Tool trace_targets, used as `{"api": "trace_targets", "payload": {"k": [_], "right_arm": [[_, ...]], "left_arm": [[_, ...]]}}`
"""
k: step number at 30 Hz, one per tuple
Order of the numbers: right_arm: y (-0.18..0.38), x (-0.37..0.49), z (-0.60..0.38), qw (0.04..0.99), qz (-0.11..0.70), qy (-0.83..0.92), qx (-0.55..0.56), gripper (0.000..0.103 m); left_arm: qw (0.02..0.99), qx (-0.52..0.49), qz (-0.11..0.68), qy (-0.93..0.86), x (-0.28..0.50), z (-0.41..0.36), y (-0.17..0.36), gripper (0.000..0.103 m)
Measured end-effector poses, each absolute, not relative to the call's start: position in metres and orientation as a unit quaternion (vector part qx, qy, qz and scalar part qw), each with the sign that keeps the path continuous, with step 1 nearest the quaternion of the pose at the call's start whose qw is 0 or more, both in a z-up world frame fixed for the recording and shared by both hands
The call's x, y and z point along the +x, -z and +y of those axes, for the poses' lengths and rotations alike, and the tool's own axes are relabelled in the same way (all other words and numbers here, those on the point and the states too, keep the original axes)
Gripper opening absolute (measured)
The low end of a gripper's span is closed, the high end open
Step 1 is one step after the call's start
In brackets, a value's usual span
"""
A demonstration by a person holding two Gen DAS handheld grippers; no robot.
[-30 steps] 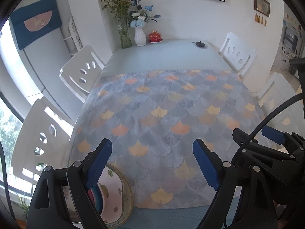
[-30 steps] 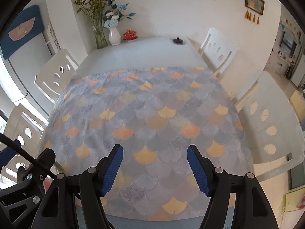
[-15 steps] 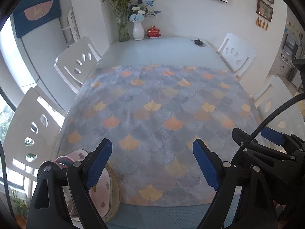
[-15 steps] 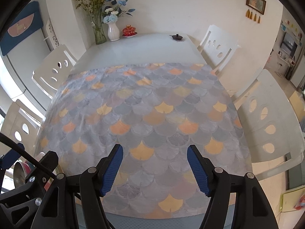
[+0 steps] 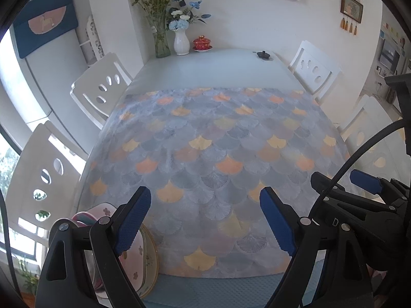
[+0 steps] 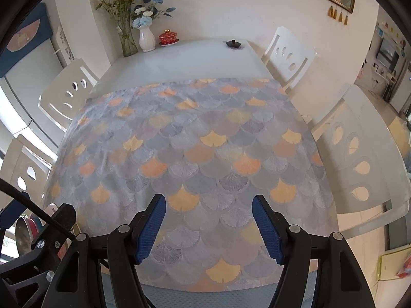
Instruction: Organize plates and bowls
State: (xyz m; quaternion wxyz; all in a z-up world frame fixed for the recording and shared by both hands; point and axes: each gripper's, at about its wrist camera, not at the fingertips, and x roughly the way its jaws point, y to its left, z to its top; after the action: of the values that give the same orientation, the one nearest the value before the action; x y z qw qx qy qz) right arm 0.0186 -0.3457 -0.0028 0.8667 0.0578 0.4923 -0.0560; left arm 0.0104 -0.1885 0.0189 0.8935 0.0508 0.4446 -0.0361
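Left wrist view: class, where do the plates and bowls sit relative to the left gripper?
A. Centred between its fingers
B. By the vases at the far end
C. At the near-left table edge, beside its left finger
C: the plates and bowls lie at the near-left corner, beside the left gripper, whose open jaws hold nothing.

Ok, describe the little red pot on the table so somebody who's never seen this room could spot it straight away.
Look to the far end of the white table, against the wall, past the patterned cloth. Two vases stand there: a glass vase and a white vase. The red pot sits just right of the white one, on a saucer, and is the only red thing there.
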Motion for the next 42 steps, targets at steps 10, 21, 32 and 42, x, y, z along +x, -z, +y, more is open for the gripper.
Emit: {"api": "trace_targets", "payload": {"k": [10,21,32,42], "right_arm": [[0.0071,0.0189,-0.3512,0.863,0.497,0.060,0.064,0.067],[0.0062,0.0188,-0.3495,0.863,0.497,0.061,0.062,0.067],[0.0070,0.0188,-0.3475,0.863,0.498,0.061,0.063,0.067],[0.0080,0.0193,-0.3481,0.862,0.499,0.060,0.063,0.067]], "left_arm": [[0.890,0.052,0.451,0.037,0.0125,-0.1924,-0.0139,0.086],[0.894,0.056,0.444,0.026,0.0126,-0.1916,-0.0148,0.086],[0.893,0.056,0.446,0.026,0.0131,-0.1904,-0.0140,0.086],[0.893,0.056,0.446,0.026,0.0137,-0.1906,-0.0142,0.086]]}}
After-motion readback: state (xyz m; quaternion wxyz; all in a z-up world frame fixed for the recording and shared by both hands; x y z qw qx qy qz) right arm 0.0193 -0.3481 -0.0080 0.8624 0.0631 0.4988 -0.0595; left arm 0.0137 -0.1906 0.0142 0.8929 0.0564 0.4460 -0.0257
